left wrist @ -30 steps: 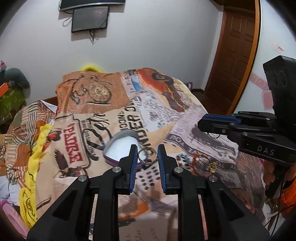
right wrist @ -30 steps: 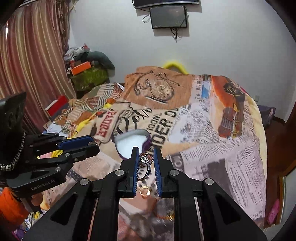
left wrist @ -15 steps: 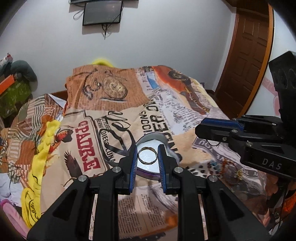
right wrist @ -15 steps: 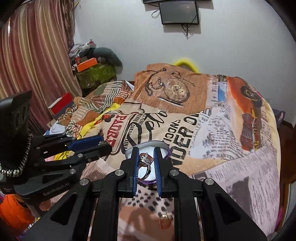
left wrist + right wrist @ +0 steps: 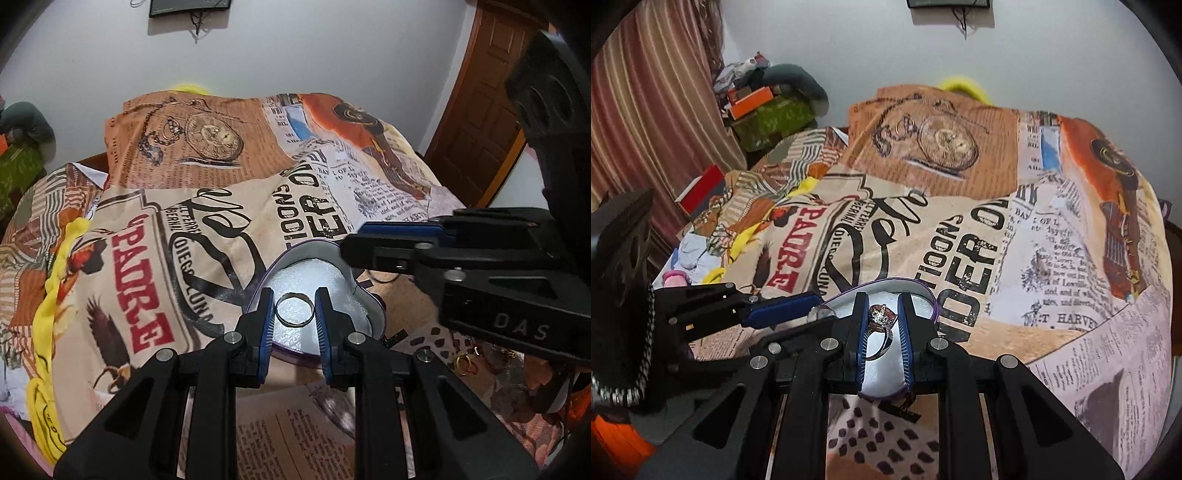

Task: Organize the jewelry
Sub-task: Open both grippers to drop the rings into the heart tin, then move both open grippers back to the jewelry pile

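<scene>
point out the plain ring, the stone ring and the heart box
plain ring (image 5: 294,309), left wrist view, on its band
stone ring (image 5: 881,317), right wrist view, on its stone cluster
heart box (image 5: 306,244), left wrist view, on its far rim

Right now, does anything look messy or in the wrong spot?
Yes. A few gold pieces lie loose on the bedspread, outside the heart-shaped box. The plain ring and jewelled ring are over it.

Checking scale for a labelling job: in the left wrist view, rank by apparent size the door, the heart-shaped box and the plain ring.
1. Door, though partly cut off.
2. Box, near the camera.
3. Ring, held in the left tongs over the box.
</scene>
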`<state>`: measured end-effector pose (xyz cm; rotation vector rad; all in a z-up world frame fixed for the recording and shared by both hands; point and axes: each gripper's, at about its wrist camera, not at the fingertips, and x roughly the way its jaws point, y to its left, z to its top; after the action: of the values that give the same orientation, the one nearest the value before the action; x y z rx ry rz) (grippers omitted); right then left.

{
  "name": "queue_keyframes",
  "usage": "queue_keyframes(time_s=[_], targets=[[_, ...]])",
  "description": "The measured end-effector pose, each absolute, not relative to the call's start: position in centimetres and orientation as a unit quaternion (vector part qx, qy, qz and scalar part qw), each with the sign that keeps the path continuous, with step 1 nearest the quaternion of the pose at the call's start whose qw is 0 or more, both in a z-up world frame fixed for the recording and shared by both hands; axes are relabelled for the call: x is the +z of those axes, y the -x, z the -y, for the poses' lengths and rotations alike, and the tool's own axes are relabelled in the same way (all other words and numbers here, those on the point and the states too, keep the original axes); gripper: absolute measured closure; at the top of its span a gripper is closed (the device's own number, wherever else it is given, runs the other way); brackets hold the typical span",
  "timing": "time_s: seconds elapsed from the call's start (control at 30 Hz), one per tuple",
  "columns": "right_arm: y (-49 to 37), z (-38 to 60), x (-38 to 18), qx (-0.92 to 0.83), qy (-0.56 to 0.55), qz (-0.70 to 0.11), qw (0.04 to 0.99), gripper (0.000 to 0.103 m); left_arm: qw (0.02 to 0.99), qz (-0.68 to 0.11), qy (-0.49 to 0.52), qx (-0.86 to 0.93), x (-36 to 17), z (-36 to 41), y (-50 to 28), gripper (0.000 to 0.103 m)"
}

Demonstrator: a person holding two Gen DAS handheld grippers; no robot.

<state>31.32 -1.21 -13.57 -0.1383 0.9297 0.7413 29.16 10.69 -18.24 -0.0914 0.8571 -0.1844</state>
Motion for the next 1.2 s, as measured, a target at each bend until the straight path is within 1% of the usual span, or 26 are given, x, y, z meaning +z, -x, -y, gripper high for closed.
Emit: queue_keyframes(time_s=[0.2, 0.6, 0.87, 1.03, 1.1, 1.2], targets=[[-32.4, 1.0, -14.7, 0.355, 0.047, -0.468, 0.808, 0.089, 0.900, -0.424, 0.039, -0.092, -18.9, -10.5, -29.8, 0.082], [-32.5, 0.7, -14.6, 0.358, 0.056, -0.484, 0.797, 0.087, 0.902, -0.425, 0.032, -0.077, -18.7, -10.7, -29.6, 0.082], [-31.3, 2.5, -12.0, 0.348, 0.049, -0.458, 0.816, 0.087, 0.907, -0.413, 0.043, -0.062, -17.0, -11.4, -28.6, 0.081], [-29.8, 4.2, -10.1, 0.332, 0.067, -0.430, 0.837, 0.087, 0.912, -0.403, 0.049, -0.057, -15.2, -11.4, -27.5, 0.081], [-29.2, 4.9, -9.5, 0.325, 0.073, -0.421, 0.844, 0.084, 0.914, -0.399, 0.049, -0.055, -14.5, -11.2, -27.0, 0.078], [-28.0, 6.4, -8.8, 0.314, 0.079, -0.407, 0.854, 0.077, 0.917, -0.392, 0.045, -0.057, -13.3, -10.6, -26.1, 0.075]])
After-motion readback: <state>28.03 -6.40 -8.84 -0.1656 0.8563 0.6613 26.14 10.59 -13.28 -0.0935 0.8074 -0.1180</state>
